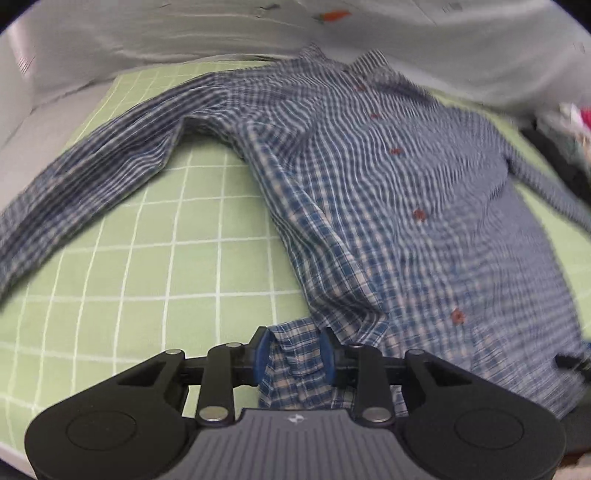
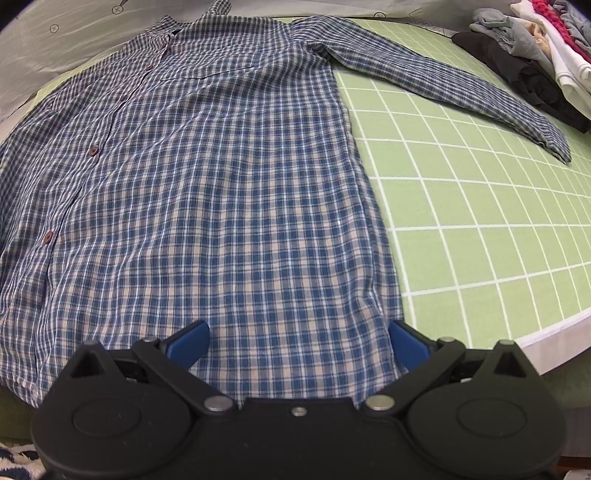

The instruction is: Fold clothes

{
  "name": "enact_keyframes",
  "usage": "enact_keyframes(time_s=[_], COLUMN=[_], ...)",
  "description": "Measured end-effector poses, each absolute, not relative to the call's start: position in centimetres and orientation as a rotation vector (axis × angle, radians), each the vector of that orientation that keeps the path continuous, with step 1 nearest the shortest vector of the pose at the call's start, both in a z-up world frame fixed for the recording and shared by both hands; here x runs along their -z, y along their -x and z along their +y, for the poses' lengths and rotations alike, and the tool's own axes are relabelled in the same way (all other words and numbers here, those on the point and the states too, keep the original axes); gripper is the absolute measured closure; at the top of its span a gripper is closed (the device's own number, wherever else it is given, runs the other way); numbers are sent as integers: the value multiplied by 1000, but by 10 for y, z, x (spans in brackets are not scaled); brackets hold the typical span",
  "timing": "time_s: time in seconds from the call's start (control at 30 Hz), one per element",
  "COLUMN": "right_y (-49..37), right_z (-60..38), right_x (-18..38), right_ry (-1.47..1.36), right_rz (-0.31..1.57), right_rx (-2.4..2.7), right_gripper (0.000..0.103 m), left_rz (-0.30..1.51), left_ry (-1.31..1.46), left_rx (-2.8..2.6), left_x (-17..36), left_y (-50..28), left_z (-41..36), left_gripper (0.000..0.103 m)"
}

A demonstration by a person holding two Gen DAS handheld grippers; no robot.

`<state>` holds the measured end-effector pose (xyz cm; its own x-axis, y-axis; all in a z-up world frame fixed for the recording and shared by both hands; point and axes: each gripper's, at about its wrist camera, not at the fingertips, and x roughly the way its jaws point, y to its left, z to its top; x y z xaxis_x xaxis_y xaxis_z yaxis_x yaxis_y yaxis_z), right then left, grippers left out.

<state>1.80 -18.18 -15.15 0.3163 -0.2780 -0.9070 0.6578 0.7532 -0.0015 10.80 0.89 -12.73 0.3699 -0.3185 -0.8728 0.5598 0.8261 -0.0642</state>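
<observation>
A blue, white and tan plaid button-up shirt (image 2: 229,192) lies face up on the green grid mat (image 2: 480,206), collar far, hem near. Its right sleeve (image 2: 436,81) stretches flat toward the far right. In the left wrist view the shirt (image 1: 399,192) is blurred, and its left sleeve (image 1: 103,166) runs out to the left. My left gripper (image 1: 295,354) is shut on a bunched fold of the shirt's lower left edge, which lifts off the mat. My right gripper (image 2: 299,343) hangs open over the hem at the shirt's lower right, the cloth flat under its blue fingers (image 2: 408,345).
A pile of other clothes (image 2: 535,48), in black, grey, white and red, sits at the mat's far right. A white sheet (image 1: 147,33) rises behind the mat. The mat's white front edge (image 2: 546,332) curves near my right gripper. A patterned rug (image 2: 14,458) shows below.
</observation>
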Motion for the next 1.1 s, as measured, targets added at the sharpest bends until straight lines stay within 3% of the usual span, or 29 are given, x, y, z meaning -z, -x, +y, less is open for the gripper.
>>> enact_keyframes(time_s=[0.5,0.6,0.8,0.9,1.0,1.03,1.07,1.1], right_y=[-16,-17,-19,-19,-18,-18,-18,-18], right_z=[-182,-181,-181,-181,-181,-182,-181,-181], right_x=[153,154,154,154,154,155,155,155], right_ry=[-399,-397,-392,-389,-386,-385,-384,-384], right_rz=[1080,1081,1081,1080,1079,1078,1078,1077], right_rx=[630,627,621,616,612,611,611,610], right_gripper=[0,0,0,0,0,0,0,0], left_rz=[1033,1035,1023,1016,1010,1008,1005,1006], left_ry=[-237,-218,-237,-247,-257,-260,-264,-261], left_rx=[570,556,545,540,535,533,531,540], left_x=[135,136,136,137,137,137,137,137], left_y=[-105,-107,-107,-107,-106,-106,-106,-105], left_z=[16,18,15,14,12,12,11,11], left_gripper=[74,70,47,47,49,54,61,80])
